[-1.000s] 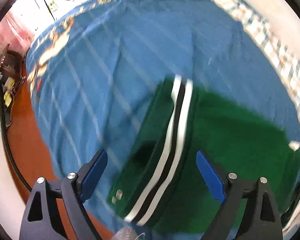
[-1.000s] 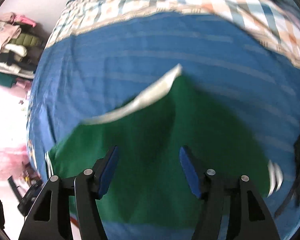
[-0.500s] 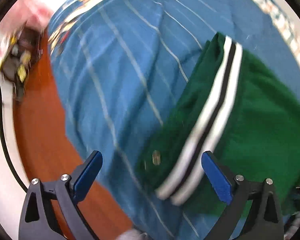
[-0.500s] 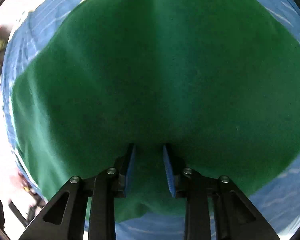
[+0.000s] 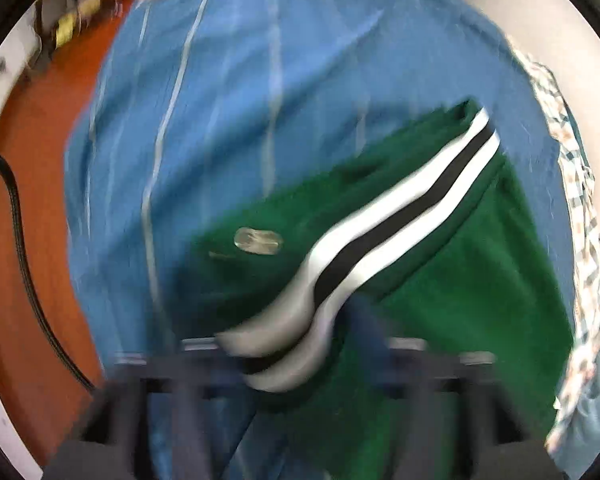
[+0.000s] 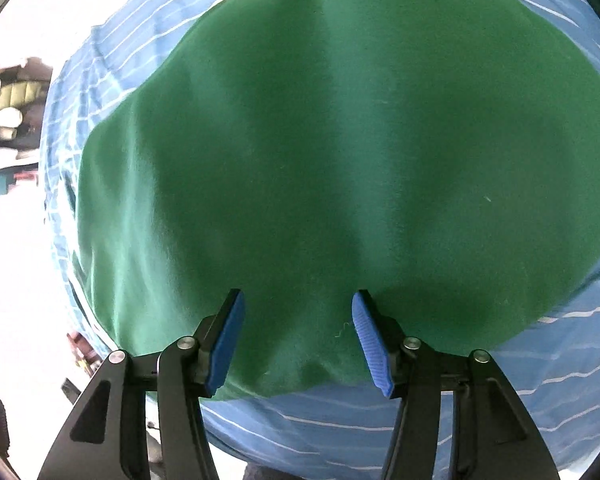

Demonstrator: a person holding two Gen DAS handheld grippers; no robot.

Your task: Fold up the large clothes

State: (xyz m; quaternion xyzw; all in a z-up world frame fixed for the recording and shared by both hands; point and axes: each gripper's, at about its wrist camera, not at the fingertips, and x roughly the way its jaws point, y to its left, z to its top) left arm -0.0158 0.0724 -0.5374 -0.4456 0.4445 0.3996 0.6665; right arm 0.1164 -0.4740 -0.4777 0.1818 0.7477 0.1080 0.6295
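Observation:
A green garment (image 6: 340, 140) lies spread on a blue striped bedsheet (image 6: 560, 380). In the left wrist view the garment (image 5: 480, 300) shows a white and black striped band (image 5: 400, 216) and a small light patch (image 5: 258, 241). My left gripper (image 5: 296, 364) is heavily blurred; the near end of the striped band lies between its fingers, and I cannot tell how the jaws stand. My right gripper (image 6: 298, 340) is open and empty, its blue pads (image 6: 370, 340) just above the garment's near edge.
The blue sheet (image 5: 220, 100) covers a bed. An orange-brown floor (image 5: 32, 240) with a black cable (image 5: 24, 248) lies to the left. A checked blanket (image 5: 584, 220) runs along the right. Stacked clothes (image 6: 8, 112) sit at the far left.
My right gripper has opened wide and let go of the green cloth. My left gripper has swung in over the end of the striped band, and its view is blurred.

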